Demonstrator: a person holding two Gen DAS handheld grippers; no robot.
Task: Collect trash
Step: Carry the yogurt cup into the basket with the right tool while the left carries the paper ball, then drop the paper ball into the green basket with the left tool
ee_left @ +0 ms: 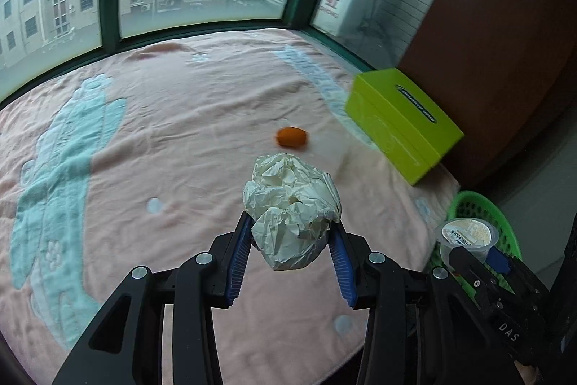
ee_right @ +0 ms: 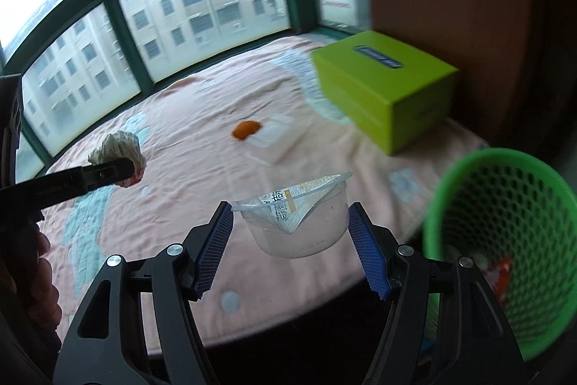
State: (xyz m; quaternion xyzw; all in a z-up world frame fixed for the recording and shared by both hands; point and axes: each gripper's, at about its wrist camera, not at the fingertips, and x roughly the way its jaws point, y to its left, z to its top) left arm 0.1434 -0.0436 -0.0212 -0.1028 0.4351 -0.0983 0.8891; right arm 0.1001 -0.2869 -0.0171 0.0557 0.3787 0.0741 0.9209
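Meanwhile the left tool [ee_left: 290, 242] is gripping a crumpled paper wad [ee_left: 292, 208] and the right tool [ee_right: 290, 233] a clear plastic cup [ee_right: 295, 226], both hovering near the green mesh basket [ee_right: 505, 240].

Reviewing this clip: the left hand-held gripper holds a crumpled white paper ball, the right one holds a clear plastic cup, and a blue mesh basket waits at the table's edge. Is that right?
Not quite: the mesh basket is green, not blue, as the right wrist view shows. The rest holds: the left hand-held gripper holds the crumpled white paper ball, and the right hand-held gripper holds the clear plastic cup.
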